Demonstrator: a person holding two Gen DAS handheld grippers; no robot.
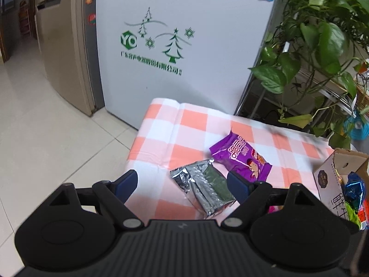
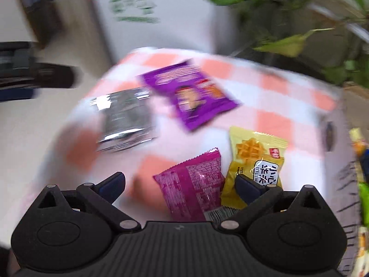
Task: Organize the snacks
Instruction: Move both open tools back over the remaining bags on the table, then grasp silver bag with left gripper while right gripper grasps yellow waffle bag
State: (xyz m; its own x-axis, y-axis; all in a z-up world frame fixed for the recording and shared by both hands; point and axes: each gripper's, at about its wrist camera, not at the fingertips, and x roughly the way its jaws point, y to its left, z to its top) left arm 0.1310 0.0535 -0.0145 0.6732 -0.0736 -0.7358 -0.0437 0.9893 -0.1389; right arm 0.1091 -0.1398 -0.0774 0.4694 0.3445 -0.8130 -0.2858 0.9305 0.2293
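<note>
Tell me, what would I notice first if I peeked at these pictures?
Probably the bright snack packets on the pink checked tablecloth: a purple packet lying flat beside a shiny silver packet. Nearer the open right gripper lie a magenta packet and a yellow waffle packet.

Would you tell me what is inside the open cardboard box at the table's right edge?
The open cardboard box holds crinkly snack wrappers: a shiny blue one on top, with green and orange ones below. The box wall and the frame edge hide whatever lies deeper.
</note>
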